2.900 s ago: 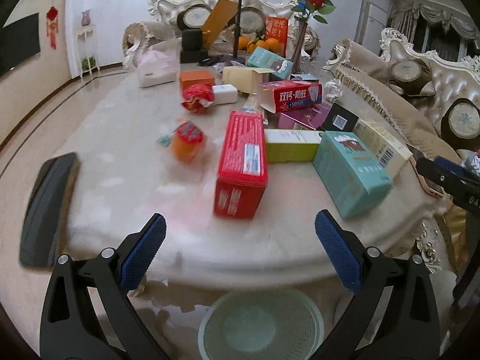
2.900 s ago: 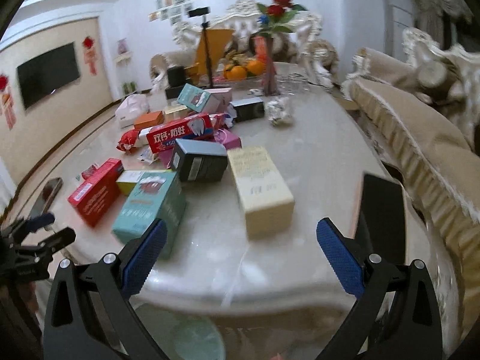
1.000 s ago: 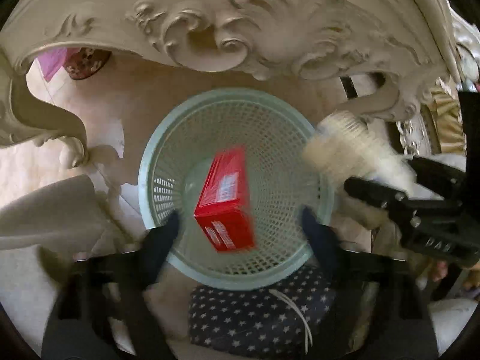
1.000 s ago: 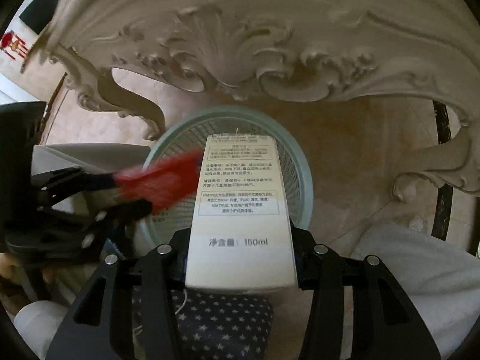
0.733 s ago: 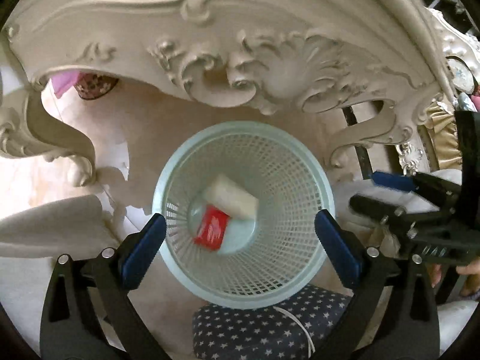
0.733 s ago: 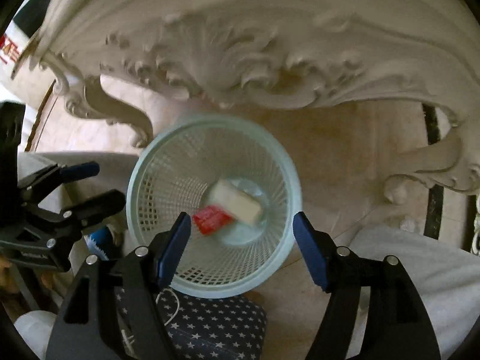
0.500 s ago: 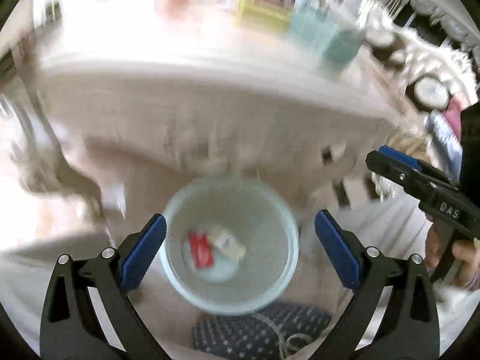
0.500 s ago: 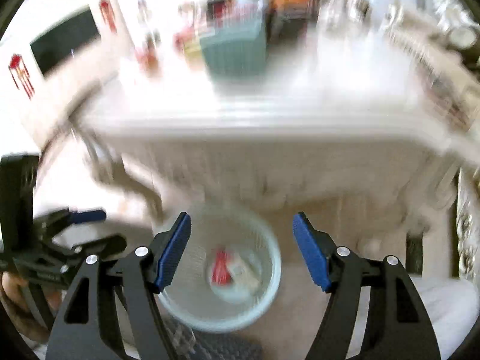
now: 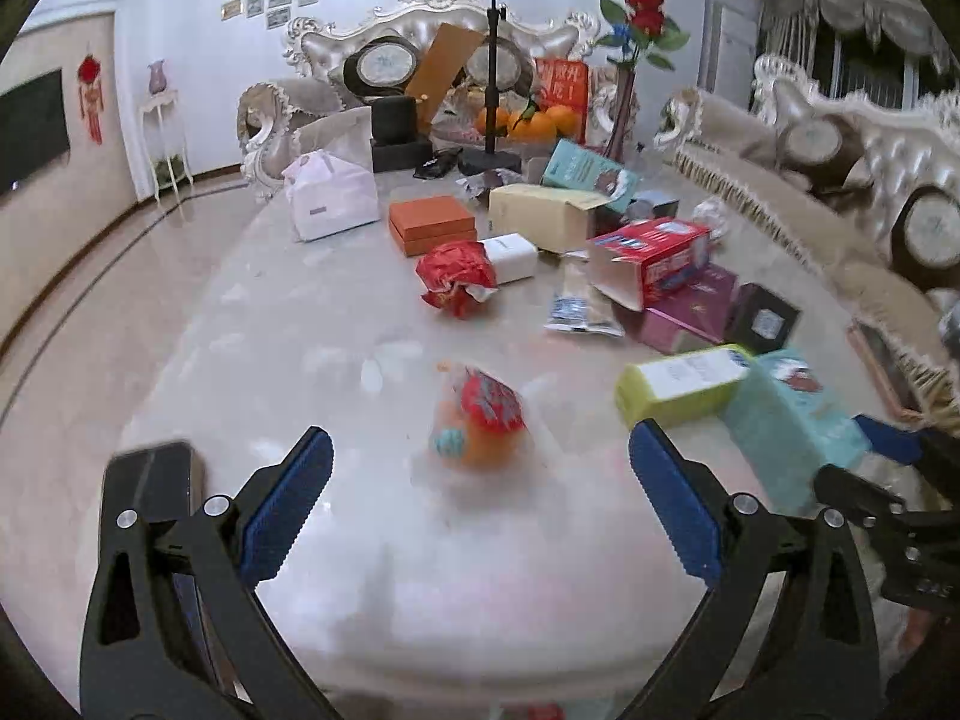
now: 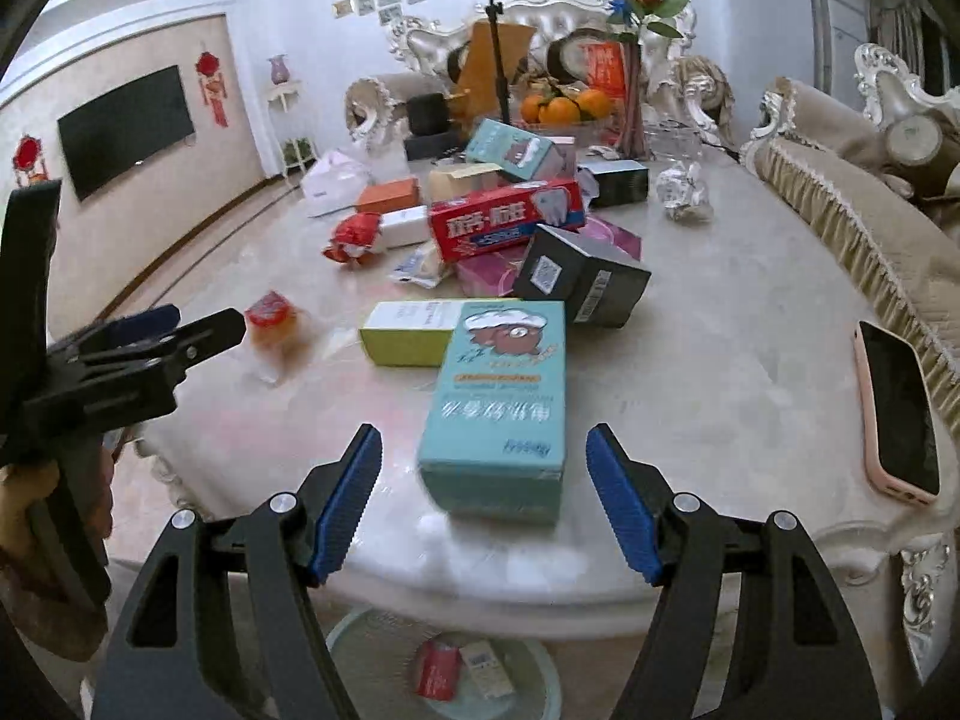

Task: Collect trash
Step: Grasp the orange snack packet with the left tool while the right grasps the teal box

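Both claws up from basket (image 10: 540,669), gaping, empty; teal box (image 10: 501,396) just beyond right claw (image 10: 483,501).

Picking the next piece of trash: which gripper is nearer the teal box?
Right. The right gripper faces the teal box head-on; the left gripper is off to its side.

Soft daylight, slight motion blur nearby, strong fisheye bending and dark corners.

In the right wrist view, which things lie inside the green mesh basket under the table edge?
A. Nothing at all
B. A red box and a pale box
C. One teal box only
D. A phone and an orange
B: the basket holds a red box and a pale box, side by side.
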`<action>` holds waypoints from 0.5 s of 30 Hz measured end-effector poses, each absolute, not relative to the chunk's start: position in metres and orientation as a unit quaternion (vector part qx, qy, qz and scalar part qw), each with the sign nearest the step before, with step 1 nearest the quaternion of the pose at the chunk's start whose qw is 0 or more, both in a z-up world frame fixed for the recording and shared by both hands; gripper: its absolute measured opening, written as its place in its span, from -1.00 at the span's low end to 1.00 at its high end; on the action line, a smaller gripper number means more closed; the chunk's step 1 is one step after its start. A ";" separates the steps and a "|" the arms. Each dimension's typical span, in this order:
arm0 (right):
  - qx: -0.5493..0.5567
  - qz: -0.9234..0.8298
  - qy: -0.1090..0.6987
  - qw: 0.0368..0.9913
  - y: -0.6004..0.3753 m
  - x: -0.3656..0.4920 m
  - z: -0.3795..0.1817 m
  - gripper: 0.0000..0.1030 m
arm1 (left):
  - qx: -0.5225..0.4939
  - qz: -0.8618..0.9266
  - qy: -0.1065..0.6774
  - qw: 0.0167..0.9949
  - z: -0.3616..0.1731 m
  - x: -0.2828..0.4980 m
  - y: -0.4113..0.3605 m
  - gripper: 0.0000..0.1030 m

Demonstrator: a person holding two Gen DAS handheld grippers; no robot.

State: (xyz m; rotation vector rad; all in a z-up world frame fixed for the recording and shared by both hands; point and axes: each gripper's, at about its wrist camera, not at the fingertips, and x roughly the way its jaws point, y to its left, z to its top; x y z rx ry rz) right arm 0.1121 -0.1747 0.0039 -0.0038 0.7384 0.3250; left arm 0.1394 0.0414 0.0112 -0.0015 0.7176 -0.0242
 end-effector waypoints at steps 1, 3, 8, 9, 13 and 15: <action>-0.002 0.156 0.362 0.919 -0.172 0.114 0.004 0.30 | 0.001 -0.009 0.357 0.934 0.008 0.148 0.043 0.87; -0.002 0.148 0.367 0.918 -0.173 0.122 0.002 0.30 | -0.005 -0.005 0.365 0.931 0.003 0.156 0.046 0.87; -0.004 0.138 0.376 0.916 -0.173 0.130 -0.003 0.30 | 0.012 0.002 0.385 0.923 -0.008 0.170 0.037 0.87; -0.006 0.139 0.378 0.915 -0.172 0.131 -0.004 0.30 | 0.024 0.005 0.386 0.922 -0.009 0.171 0.034 0.87; -0.015 0.144 0.390 0.909 -0.168 0.135 -0.012 0.30 | 0.029 0.007 0.389 0.921 -0.015 0.174 0.033 0.87; -0.015 0.147 0.392 0.908 -0.167 0.137 -0.015 0.30 | 0.019 0.008 0.396 0.918 -0.020 0.179 0.037 0.87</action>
